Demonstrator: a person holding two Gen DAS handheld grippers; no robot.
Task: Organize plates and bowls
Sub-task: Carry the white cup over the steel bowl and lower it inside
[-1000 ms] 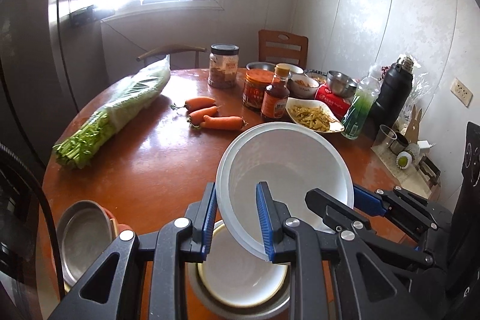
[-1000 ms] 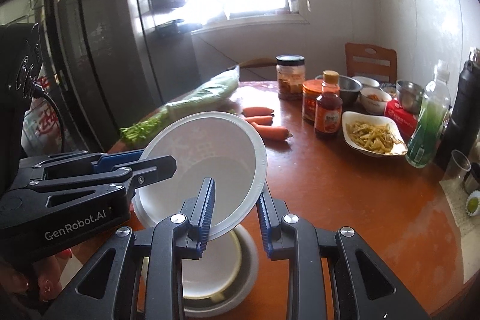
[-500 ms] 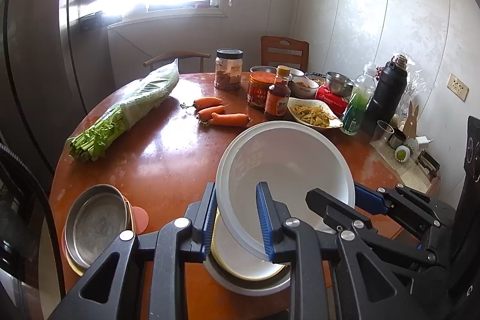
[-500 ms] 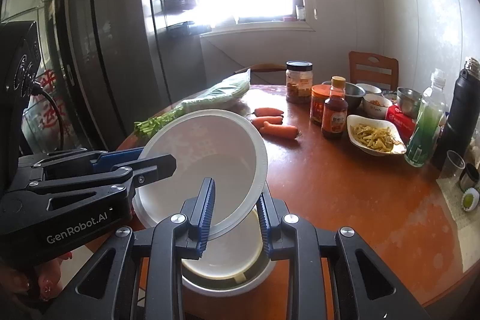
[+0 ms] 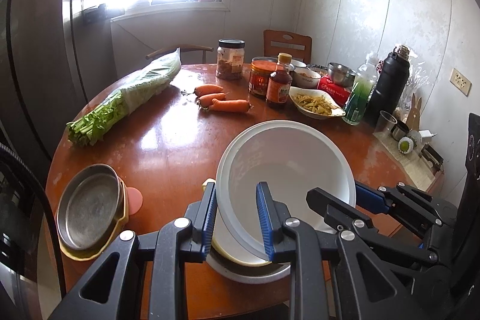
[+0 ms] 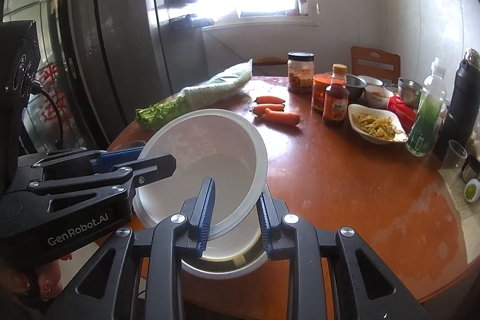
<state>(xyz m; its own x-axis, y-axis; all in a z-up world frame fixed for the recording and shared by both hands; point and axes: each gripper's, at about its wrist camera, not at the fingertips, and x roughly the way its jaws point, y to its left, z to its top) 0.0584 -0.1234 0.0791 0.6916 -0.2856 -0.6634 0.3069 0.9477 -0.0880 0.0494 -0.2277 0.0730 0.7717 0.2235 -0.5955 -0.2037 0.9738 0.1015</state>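
Daylight from the far window washes over my round reddish-brown table [image 5: 168,152], set in a kitchen corner beside a tall dark fridge [image 6: 120,50].

My left gripper [image 5: 237,218] has its blue-padded fingers [image 5: 209,215] closed on the near left rim of a white bowl [image 5: 288,170], one finger outside the wall and one inside. My right gripper [image 6: 235,215] clamps the same white bowl [image 6: 207,158] at its other side in the same way. Between the two, the bowl hangs tilted above the table. Directly beneath it, at the near edge, sits a stack: a white dish [image 5: 234,248] nested inside a grey-rimmed bowl [image 5: 249,275]. Whether the held bowl touches that stack I cannot tell.

To the near left rests a steel plate [image 5: 90,206] on a gold-coloured dish [image 5: 90,251], with a pink coaster [image 5: 135,200] just beside them. Farther out on the left lies a bagged bunch of celery [image 5: 132,98], and near the middle three carrots [image 5: 222,101]. Across the far right stand a jar [image 5: 230,59], a red-lidded tub [image 5: 261,78], a sauce bottle [image 5: 280,83], a dish of yellow food [image 5: 315,105], a green bottle [image 5: 358,95] and a black flask [image 5: 390,83].
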